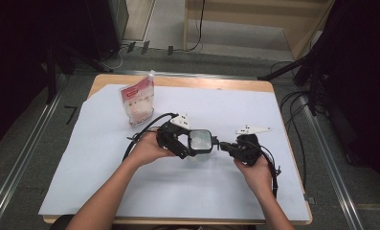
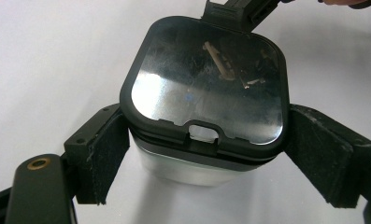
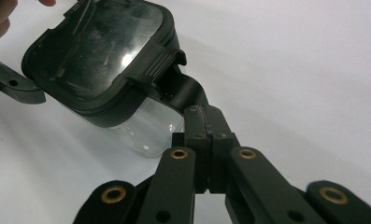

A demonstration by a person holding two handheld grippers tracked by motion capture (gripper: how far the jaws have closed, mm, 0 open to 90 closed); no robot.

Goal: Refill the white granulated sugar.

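The clear container (image 1: 200,142) sits at the middle of the white sheet (image 1: 130,191), its black-rimmed lid (image 2: 206,84) seated all round, so by my reading the opening is only beginning; the lid has yet to come off; the rice pouch (image 1: 139,102) stands untouched, well apart toward the far left. The left gripper (image 1: 185,146) has its 2 jaws clamped on opposite side walls of the container, just under the rim, holding it steady. The right gripper (image 1: 226,146) comes in from the other side, its 2 jaws pressed together on the lid's latch tab (image 3: 174,81), touching the rim there.
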